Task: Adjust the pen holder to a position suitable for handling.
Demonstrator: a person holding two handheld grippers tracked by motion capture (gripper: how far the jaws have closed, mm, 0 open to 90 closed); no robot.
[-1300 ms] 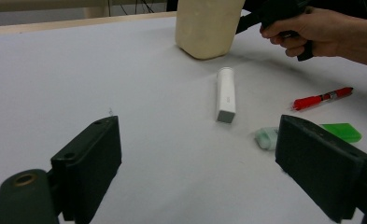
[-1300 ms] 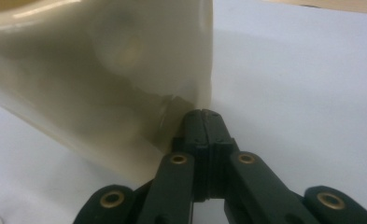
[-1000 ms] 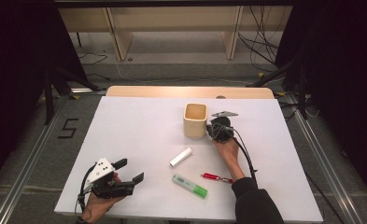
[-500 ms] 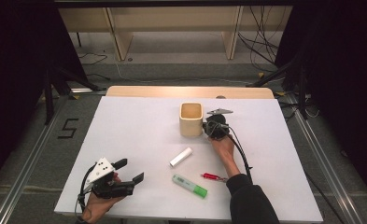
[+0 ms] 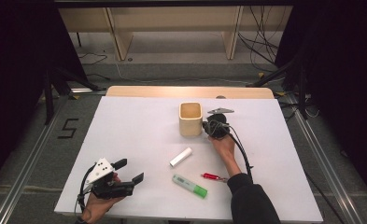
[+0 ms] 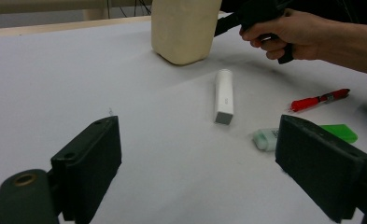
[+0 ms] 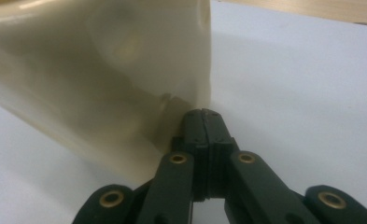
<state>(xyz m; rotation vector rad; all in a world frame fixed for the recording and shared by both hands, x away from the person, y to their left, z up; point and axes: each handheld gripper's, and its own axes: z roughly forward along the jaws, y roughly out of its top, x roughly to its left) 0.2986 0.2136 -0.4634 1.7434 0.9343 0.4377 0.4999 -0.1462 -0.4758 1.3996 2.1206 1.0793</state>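
In the right gripper view the cream cup (image 7: 102, 74) is blurred and cut off by the top and left edges, so its rim and mouth are out of sight. In the left gripper view the cup (image 6: 183, 28) loses its top at the upper edge, and the green marker (image 6: 340, 133) lies half hidden behind a jaw. From the high view, the print on the white tube (image 5: 180, 157) is too small to read.

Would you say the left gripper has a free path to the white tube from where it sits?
Probably yes: the left gripper stands open, and bare table lies between its jaws and the white tube.
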